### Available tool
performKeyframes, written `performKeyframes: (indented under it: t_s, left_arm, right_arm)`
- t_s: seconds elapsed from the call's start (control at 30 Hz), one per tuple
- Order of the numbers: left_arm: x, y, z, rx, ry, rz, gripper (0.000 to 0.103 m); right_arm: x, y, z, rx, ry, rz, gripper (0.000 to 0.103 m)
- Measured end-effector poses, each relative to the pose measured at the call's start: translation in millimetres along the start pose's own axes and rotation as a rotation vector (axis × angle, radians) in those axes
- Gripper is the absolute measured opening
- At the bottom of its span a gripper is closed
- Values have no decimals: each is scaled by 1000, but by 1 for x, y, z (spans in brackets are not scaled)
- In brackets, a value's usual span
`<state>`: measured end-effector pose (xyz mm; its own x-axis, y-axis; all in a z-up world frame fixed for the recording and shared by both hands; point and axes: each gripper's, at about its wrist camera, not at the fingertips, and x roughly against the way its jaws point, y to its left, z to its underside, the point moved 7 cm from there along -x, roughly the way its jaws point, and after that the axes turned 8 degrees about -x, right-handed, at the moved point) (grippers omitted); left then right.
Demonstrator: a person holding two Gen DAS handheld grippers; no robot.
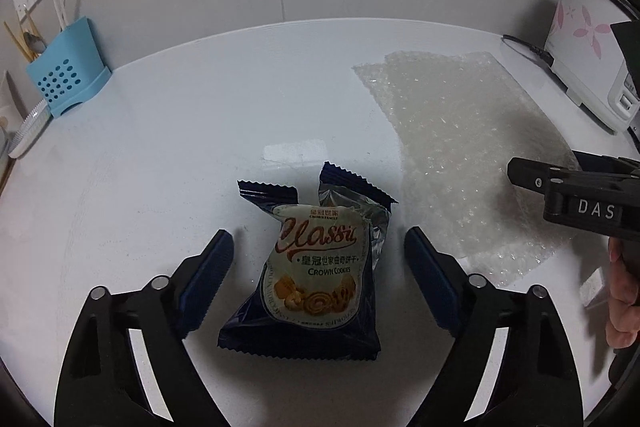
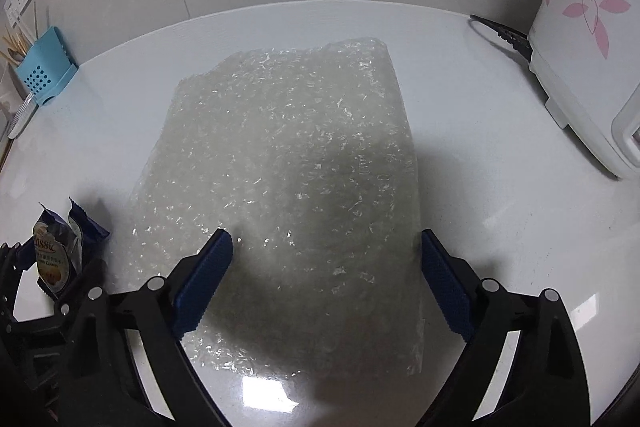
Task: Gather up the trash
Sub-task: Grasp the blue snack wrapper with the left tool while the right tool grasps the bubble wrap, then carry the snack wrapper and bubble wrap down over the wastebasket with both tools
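From the left wrist camera, the left gripper (image 1: 319,259) hovers over a glossy white desk (image 1: 160,155) with its jaws spread wide on either side of a dark blue foil cookie wrapper with a cream label (image 1: 312,267); the torn wrapper lies flat between the blue pads, touching neither. To its right a clear sheet of bubble wrap (image 1: 452,131) is partly covered by the right gripper (image 1: 520,177), which is cut off at the frame edge along with the hand (image 1: 624,291) holding it. From the right wrist camera, the right gripper (image 2: 326,279) hangs jaws open above the bubble wrap (image 2: 288,155), its left pad over the sheet and its right pad at the sheet's right edge; contact cannot be told. The cookie wrapper (image 2: 60,251) sits at far left, half hidden behind the left gripper's black frame.
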<state>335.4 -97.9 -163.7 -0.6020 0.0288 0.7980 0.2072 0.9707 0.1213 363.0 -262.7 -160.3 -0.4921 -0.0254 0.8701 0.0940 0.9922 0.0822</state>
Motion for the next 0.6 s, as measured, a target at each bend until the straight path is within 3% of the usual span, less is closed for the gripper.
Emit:
performKeyframes:
  t_s: [0.07,0.13,0.23,0.3,0.4,0.6]
  left_arm:
    - [1,1,0,6,-2,-5,73]
    - [4,-1,0,7,0,5,53]
    - [7,-3,0,-1,14,6,38]
    - [8,-3,1,-2,20,6,33]
    - [10,-1,3,6,10,16,28]
    - [17,3,6,12,-8,28,26]
  right_arm:
    - [1,1,0,12,-1,-4,79]
    - [4,3,1,29,2,-13,68]
    - [8,8,2,50,9,-28,47]
    - [10,11,3,56,15,-46,26]
    - [12,13,4,52,16,-56,17]
    - [17,6,6,31,-16,-54,14]
